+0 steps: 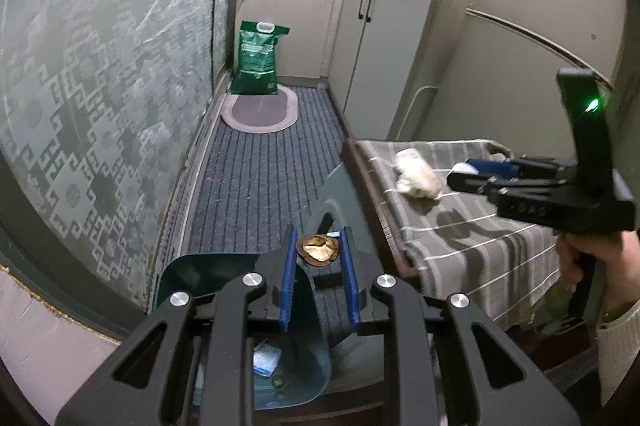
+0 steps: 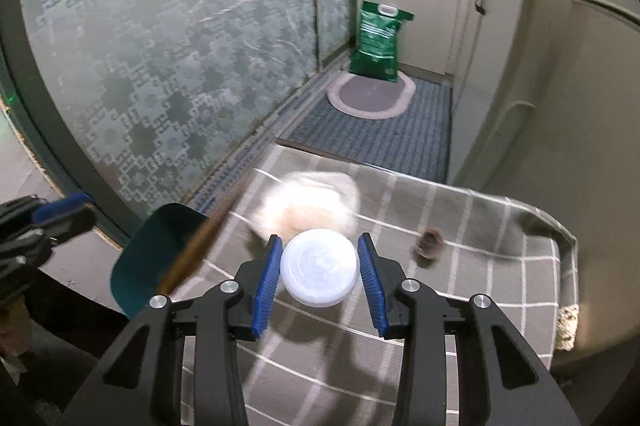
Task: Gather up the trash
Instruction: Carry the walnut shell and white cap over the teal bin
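Your right gripper (image 2: 319,272) clamps a round, smooth white plastic lid (image 2: 319,268) above the checked cloth (image 2: 460,226). Your left gripper (image 1: 318,258) pinches a crinkled golden-brown wrapper (image 1: 318,249), jaws narrow, over the glossy teal bin (image 1: 304,358).

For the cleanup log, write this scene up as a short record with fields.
left tongs: gripping the green bin at its rim
right tongs: shut on a white lid, above the table
left on striped cloth: white wad, brown scrap
inside bin: blue-and-white wrapper
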### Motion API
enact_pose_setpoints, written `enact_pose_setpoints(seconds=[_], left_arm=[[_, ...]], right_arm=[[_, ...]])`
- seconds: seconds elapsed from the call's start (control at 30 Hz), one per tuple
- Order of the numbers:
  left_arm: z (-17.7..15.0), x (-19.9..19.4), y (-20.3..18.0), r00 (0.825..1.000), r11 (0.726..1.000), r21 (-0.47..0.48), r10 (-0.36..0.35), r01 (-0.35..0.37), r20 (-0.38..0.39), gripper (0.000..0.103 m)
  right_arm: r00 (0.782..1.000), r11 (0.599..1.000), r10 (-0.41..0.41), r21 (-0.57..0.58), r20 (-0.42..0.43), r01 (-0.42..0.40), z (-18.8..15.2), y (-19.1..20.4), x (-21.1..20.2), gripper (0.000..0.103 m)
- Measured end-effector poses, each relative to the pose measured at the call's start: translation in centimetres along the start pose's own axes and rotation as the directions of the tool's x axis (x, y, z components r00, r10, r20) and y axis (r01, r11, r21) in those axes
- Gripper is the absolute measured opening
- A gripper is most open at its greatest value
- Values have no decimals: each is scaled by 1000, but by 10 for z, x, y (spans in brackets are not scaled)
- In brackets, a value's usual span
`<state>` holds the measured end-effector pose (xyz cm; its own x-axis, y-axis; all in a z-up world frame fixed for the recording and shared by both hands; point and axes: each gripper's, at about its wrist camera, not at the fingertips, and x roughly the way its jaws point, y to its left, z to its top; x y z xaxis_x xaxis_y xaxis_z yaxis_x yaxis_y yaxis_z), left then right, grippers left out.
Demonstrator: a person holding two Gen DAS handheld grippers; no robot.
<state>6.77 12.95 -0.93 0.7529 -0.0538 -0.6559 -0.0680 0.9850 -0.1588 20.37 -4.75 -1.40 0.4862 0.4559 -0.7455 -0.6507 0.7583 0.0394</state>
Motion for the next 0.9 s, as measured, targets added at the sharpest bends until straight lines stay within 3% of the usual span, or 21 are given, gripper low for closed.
enact_pose_setpoints(seconds=[0.4,0.9], left_arm=[[-28,18,46,994,997,-30,65,-68,-86,23],[-70,47,79,970,994,-22,99,-107,-222,23]], right_arm=[[997,996,73,-61,20,-72,24,57,3,39],[988,981,150,-128,18,-147,42,120,14,39]])
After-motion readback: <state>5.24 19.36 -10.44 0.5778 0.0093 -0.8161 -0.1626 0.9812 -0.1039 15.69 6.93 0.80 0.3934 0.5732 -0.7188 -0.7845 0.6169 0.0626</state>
